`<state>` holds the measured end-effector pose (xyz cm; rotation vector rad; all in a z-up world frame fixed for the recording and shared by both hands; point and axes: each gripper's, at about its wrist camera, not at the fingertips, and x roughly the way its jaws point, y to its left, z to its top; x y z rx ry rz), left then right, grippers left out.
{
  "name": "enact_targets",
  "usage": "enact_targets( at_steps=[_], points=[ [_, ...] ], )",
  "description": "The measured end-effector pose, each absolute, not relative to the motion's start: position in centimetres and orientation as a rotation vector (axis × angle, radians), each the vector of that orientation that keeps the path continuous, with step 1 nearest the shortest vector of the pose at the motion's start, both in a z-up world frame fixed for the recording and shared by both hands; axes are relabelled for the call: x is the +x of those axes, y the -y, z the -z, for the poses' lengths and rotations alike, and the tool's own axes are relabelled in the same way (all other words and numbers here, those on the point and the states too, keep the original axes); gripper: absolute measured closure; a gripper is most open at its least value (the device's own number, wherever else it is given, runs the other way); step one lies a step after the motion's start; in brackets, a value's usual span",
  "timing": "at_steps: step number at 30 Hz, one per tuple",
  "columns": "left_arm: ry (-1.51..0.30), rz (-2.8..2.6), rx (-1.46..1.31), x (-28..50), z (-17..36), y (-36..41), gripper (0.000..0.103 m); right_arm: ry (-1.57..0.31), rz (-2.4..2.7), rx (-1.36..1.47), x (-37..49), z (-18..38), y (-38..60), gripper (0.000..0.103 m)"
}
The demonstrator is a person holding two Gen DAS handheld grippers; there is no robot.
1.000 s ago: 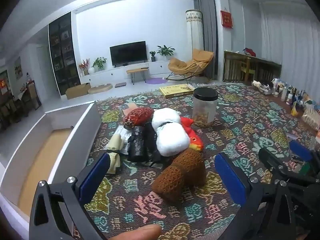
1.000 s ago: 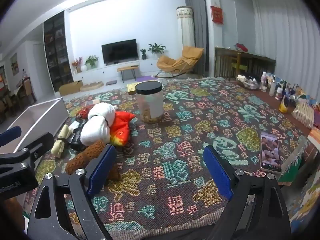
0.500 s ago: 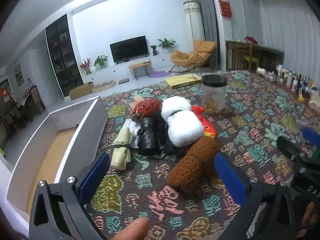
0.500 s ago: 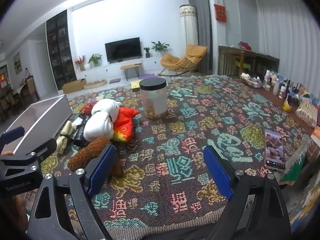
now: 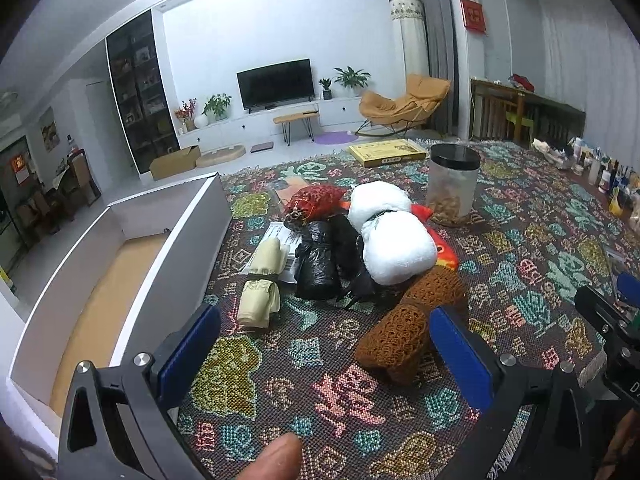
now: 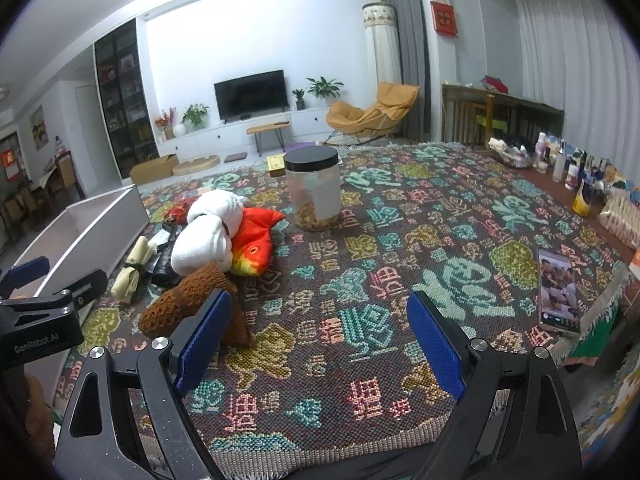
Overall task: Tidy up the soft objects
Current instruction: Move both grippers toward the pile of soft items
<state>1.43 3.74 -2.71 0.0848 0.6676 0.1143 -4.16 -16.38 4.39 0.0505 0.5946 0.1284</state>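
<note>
A heap of soft things lies on the patterned cloth [image 5: 520, 248]: a brown knitted roll [image 5: 404, 332], a white plush bundle [image 5: 396, 248], a red-orange fish plush [image 6: 256, 244], a black bag bundle [image 5: 316, 264], a cream cloth roll [image 5: 262, 280] and a red net pouch [image 5: 312, 204]. My left gripper [image 5: 324, 348] is open and empty, just short of the brown roll. My right gripper [image 6: 320, 336] is open and empty over bare cloth, to the right of the heap. A white open box [image 5: 100, 280] stands at the left.
A clear jar with a black lid [image 5: 452, 184] stands behind the heap. A phone [image 6: 556, 292] lies near the cloth's right front edge. Bottles and packets [image 6: 576, 176] line the far right. A yellow flat box [image 5: 386, 152] lies at the back.
My left gripper has turned left, so the box and heap sit more centred. My right gripper has drifted a little; both stay open and empty.
</note>
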Motion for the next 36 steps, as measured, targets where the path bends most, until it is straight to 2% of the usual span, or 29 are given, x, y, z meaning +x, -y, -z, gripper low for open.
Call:
enact_targets(
  at_steps=[29,36],
  points=[
    [-0.694,-0.102,0.016,1.8,2.7,-5.2,0.000,-0.655,-0.170,0.056,-3.4,-2.7,15.8,0.012],
    [-0.668,-0.156,-0.017,1.0,2.3,-7.5,0.000,-0.728,-0.174,0.162,-2.1,-1.1,17.6,0.012]
  ],
)
